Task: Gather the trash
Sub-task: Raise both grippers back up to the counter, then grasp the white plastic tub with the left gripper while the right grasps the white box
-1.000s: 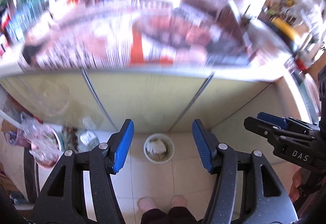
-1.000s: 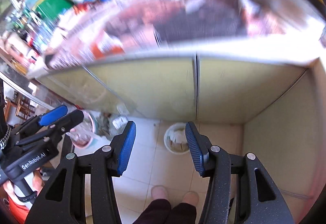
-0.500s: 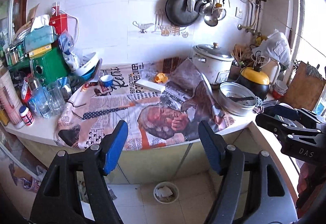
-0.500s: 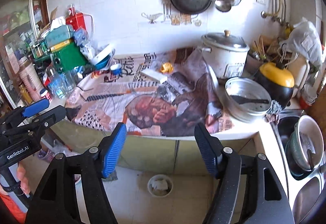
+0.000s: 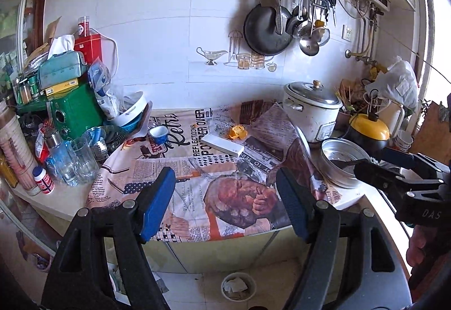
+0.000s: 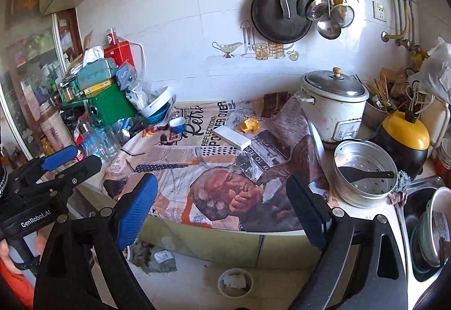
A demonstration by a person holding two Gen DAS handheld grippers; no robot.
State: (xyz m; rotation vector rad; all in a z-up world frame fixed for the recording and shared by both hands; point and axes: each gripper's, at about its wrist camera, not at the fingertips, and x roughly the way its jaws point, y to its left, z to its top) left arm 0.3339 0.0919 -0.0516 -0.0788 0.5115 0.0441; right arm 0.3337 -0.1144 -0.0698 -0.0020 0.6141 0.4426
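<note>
On the printed newspaper-pattern cloth that covers the counter we see two pieces of trash: a crumpled orange peel and, just beside it toward the front, a flat white box lying on its long face. A small bin stands on the tiled floor below the cupboard doors, well apart from both, with crumpled white paper inside it.

We find the left gripper in the air in front of the counter edge, angled downward, its blue-padded jaws standing wide with nothing between them; they have just been opening. The right gripper hangs likewise before the counter (its jaws have also just been opening, further still) and grips nothing. Each gripper shows at the edge of the other's view.

Farther out, a white rice cooker with a metal lid stands right of the peel, a perforated metal steamer pan holding a black spatula sits in front of it, and a yellow-lidded pot stands beside that. At left we note a green appliance, a blue-and-white cup and clear glasses. A black pan and ladles hang on the tiled wall.
</note>
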